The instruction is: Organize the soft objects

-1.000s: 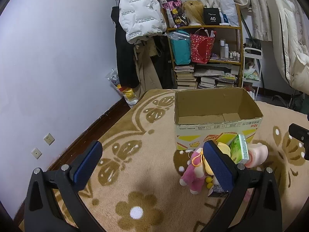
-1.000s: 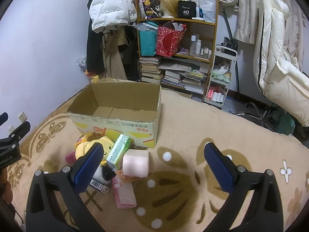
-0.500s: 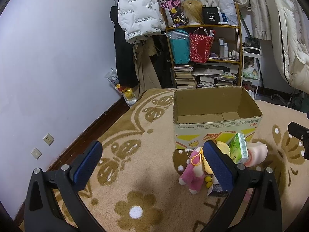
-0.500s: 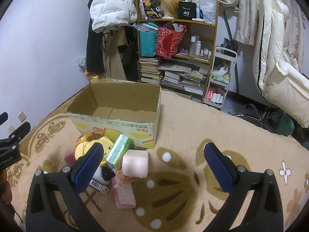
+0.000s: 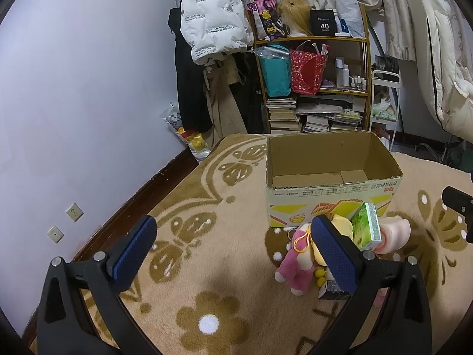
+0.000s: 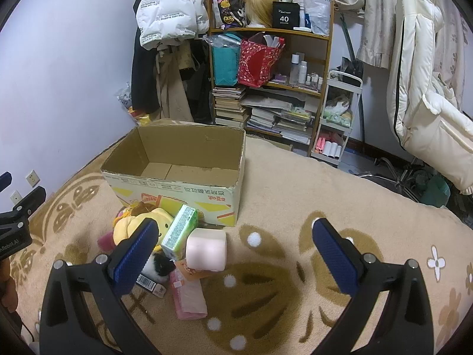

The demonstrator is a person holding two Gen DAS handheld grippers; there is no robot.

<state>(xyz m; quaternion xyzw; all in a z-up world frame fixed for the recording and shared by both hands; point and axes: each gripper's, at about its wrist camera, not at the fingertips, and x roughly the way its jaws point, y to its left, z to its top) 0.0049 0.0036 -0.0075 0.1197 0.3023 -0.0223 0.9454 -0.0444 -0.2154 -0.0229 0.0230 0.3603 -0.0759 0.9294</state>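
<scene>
While both grippers hover above the patterned carpet [image 5: 224,195], their jaws stand wide apart with nothing between them. At the far left, toward nine o'clock, two wall sockets [image 5: 74,212] sit low on the pale wall. The left gripper [image 5: 233,248] hangs over bare carpet, its blue pads [image 5: 134,247] clear of everything. Toward twelve o'clock from it, white and dark coats [image 5: 211,14] hang beside a wooden shelf [image 5: 313,40] stacked with bags and books. At about one o'clock stands an open cardboard box [image 5: 334,204], upright on the carpet with only its bottom flaps showing inside.

Just in front of the box, at the left gripper's three o'clock, lies the pile of soft things: a pink plush toy [image 5: 295,261], a yellow plush toy [image 6: 147,219] leaning against the box wall, a green tissue pack [image 6: 180,232] tilted on the yellow toy, and a pale pink roll [image 6: 207,248] touching the pack's right side. A black-and-white plush [image 6: 158,264] and a flat pink packet [image 6: 189,295] lie nearest the right camera, next to a small barcoded box [image 6: 149,284].

The right gripper [image 6: 236,248] hovers with its left finger over the pile and its right finger over bare carpet. At its two o'clock, a white trolley [image 6: 337,124] stands by the shelf, with a cream quilted cover [image 6: 419,88] farther right.
</scene>
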